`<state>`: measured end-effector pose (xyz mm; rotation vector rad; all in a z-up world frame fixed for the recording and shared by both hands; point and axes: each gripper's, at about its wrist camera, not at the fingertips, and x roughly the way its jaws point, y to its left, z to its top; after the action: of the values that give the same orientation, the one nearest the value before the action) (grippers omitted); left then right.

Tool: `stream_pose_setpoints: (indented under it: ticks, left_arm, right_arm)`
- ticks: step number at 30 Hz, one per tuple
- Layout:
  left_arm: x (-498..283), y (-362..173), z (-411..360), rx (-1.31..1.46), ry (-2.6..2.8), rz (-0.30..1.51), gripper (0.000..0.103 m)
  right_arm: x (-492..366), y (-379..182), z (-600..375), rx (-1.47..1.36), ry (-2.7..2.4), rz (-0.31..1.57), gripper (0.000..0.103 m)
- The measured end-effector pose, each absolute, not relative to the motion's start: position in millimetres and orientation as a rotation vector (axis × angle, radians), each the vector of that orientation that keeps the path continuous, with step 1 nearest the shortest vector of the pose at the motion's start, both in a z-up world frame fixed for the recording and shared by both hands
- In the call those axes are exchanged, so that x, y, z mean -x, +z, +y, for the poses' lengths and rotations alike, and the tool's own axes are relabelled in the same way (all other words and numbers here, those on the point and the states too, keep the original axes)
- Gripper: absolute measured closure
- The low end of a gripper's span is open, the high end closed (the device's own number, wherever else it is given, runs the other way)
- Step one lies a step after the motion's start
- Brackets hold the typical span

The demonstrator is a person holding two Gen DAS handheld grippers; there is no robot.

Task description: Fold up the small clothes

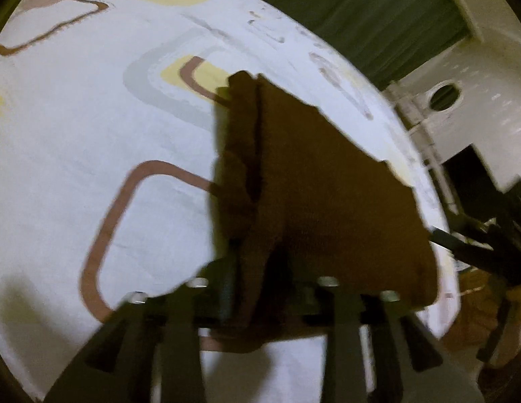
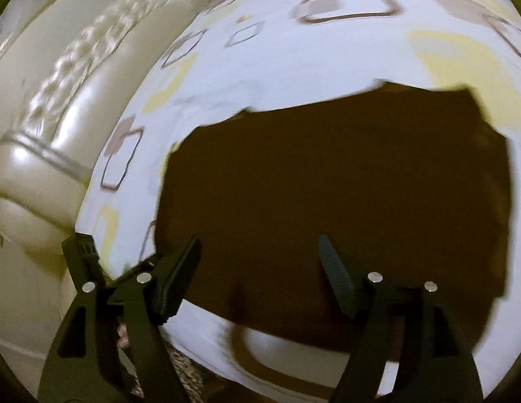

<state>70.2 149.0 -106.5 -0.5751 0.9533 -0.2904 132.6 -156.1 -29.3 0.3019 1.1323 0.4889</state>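
Observation:
A small brown garment (image 1: pixel 321 188) lies on a white bedsheet (image 1: pixel 92 127) with brown and yellow shapes. In the left wrist view my left gripper (image 1: pixel 260 295) is shut on the near edge of the garment, and a fold of cloth rises between the fingers. My right gripper (image 1: pixel 469 248) shows at the right edge of that view. In the right wrist view the garment (image 2: pixel 344 184) spreads flat and wide on the sheet (image 2: pixel 277 67). My right gripper (image 2: pixel 260 262) is open, its fingers (image 2: pixel 179 272) over the garment's near edge with nothing between them.
A cream padded headboard (image 2: pixel 58 107) stands left of the bed in the right wrist view. In the left wrist view a green curtain (image 1: pixel 361 16) and a white cabinet (image 1: pixel 469 110) stand beyond the bed's far right edge.

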Motion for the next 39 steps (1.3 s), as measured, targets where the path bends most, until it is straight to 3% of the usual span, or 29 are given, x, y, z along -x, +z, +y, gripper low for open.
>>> stream_pose_setpoints:
  ticks: [1,3,12,22,28,29,30,32,34,39]
  left_arm:
    - [-69,-106,149,0.595,-0.323,0.939,0.047]
    - [-68,-104,148,0.600,-0.339,0.919,0.040]
    - [-68,-111,163,0.705,-0.368,0.867,0.039]
    - [-71,-109,155,0.659,-0.320,0.871,0.046]
    - [-64,-110,153,0.634,-0.265,0.882,0.072]
    - [-64,-111,153,0.643,-0.270,0.886,0.078]
    - [-65,-112,153,0.657,-0.282,0.891,0.085]
    - [-65,-113,152,0.670,-0.294,0.900,0.089]
    - [-63,-109,148,0.640,-0.296,0.895,0.091]
    - [-57,-99,135,0.545,-0.280,0.876,0.092]
  right_arm:
    - [-139,-29,-140,-0.276,0.502,1.148,0.028]
    - [-153,-25,-101,-0.206,0.501,1.173,0.027]
    - [-213,-25,37,0.012,0.464,1.272,0.026]
    - [-252,-67,108,0.238,0.237,1.369,0.026]
    - [-258,-92,118,0.327,0.175,1.425,0.027]
    - [-257,-94,117,0.332,0.172,1.425,0.030]
    - [-257,-95,115,0.343,0.166,1.421,0.040]
    - [-258,-95,113,0.366,0.157,1.417,0.061]
    - [-260,-91,106,0.402,0.154,1.411,0.088]
    - [-264,-82,84,0.320,0.211,1.426,0.092]
